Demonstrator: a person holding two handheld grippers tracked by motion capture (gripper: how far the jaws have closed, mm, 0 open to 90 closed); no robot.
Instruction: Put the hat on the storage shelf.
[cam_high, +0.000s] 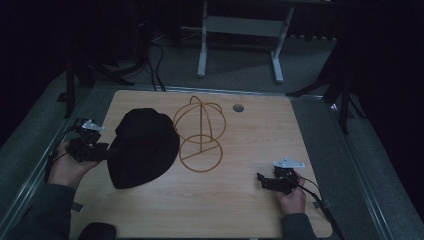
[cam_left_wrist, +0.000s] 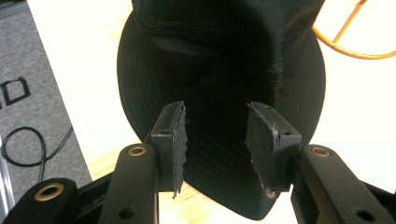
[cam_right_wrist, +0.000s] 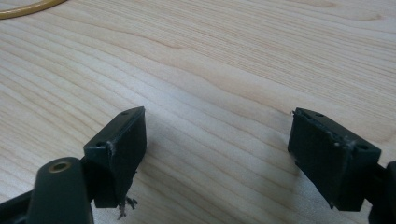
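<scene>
Sat on a light wooden table (cam_high: 240, 165): a black hat (cam_high: 144, 147), a floppy one with a round brim. Lay toward the left side of the table, just beside a gold wire stand (cam_high: 199, 132). Touched or nearly touched the stand's round bottom ring at the hat's right edge; hard to tell which from the high view.

Left gripper (cam_high: 102, 151) held in the left hand (cam_high: 67, 167), at the left edge of the hat. Seen up close in the left gripper view (cam_left_wrist: 217, 140): jaws apart, one on each side of the brim, hat cloth (cam_left_wrist: 219, 70) lying between and beyond them. Not squeezed shut on the brim. Rough, frayed pads (cam_left_wrist: 180, 144) on the inside of the jaws.

Right gripper (cam_high: 263, 181) held in the right hand (cam_high: 292, 197), near the front right part of the table, well apart from the hat. Pointed left, toward the middle. Seen up close in the right gripper view (cam_right_wrist: 217, 149): jaws spread wide, bare wood (cam_right_wrist: 210, 70) between them, nothing gripped. A bit of the gold ring (cam_right_wrist: 28, 8) up in the far corner.

Small grey round hole (cam_high: 238, 107) in the table, past the stand. Grey carpet floor (cam_high: 240, 65) all around.
</scene>
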